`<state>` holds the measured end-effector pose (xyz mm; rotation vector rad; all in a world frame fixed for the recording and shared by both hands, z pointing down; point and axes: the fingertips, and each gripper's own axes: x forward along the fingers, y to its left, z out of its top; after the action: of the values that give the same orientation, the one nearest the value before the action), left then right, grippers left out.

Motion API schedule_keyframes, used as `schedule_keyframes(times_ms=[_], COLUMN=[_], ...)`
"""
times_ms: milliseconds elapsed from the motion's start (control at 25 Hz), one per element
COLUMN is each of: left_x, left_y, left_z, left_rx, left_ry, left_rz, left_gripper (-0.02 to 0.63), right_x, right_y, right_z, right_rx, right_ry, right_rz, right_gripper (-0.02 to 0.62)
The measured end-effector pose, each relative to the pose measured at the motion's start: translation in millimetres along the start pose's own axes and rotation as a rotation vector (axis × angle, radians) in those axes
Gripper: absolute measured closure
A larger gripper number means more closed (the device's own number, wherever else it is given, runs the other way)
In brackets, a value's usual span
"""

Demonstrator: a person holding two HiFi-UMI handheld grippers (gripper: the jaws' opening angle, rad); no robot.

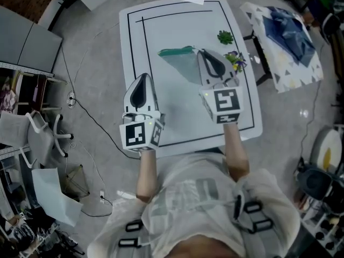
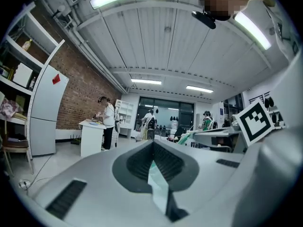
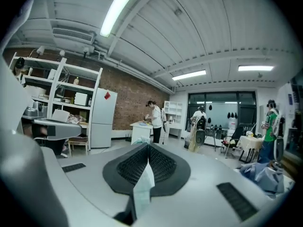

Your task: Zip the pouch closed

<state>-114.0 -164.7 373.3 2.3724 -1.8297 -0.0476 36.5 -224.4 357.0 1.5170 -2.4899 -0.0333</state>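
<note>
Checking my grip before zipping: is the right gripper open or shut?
Shut. The right gripper has its fingers pressed together on a pale strip of the pouch.

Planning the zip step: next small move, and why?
Probably bring the left gripper to the free green-edged end of the pouch. The right gripper is shut on the pouch; the left, shut on an unidentified pale strip, sits apart from it.

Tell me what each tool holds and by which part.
Right tool pinches the pouch by a thin edge of its body. Left tool pinches similar film; which part cannot be told.
</note>
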Motion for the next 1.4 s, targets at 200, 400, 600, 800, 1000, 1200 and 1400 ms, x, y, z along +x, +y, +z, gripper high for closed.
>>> schedule_keyframes(times_ms=[200, 400, 600, 800, 1000, 1200, 1400], left_x=[-5, -5, -2, -5, 0, 0, -1], left_y=[-7, -16, -28, -36, -40, -46, -52], left_z=[27, 46, 49, 51, 46, 48, 48], left_rx=[-0.008, -0.034, -0.098, -0.296, -0.666, -1.052, -1.127], left_ry=[-0.051, -0.078, -0.088, -0.102, -0.080, -0.113, -0.133], left_rz=[-0.011, -0.031, -0.104, -0.191, -0.274, -0.376, -0.410], left_gripper=[0.600, 0.600, 0.600, 0.598, 0.513, 0.445, 0.445], right_x=[-23, -32, -35, -37, -37, -41, -47], right_y=[11, 19, 34, 53, 64, 77, 86], right_z=[29, 35, 31, 30, 30, 34, 34], right_rx=[0.007, -0.037, -0.028, -0.057, -0.068, -0.097, -0.138], right_ry=[-0.126, -0.140, -0.113, -0.112, -0.123, -0.147, -0.160], right_rz=[0.052, 0.079, 0.145, 0.196, 0.240, 0.294, 0.335], right_gripper=[0.583, 0.583, 0.581, 0.582, 0.583, 0.581, 0.582])
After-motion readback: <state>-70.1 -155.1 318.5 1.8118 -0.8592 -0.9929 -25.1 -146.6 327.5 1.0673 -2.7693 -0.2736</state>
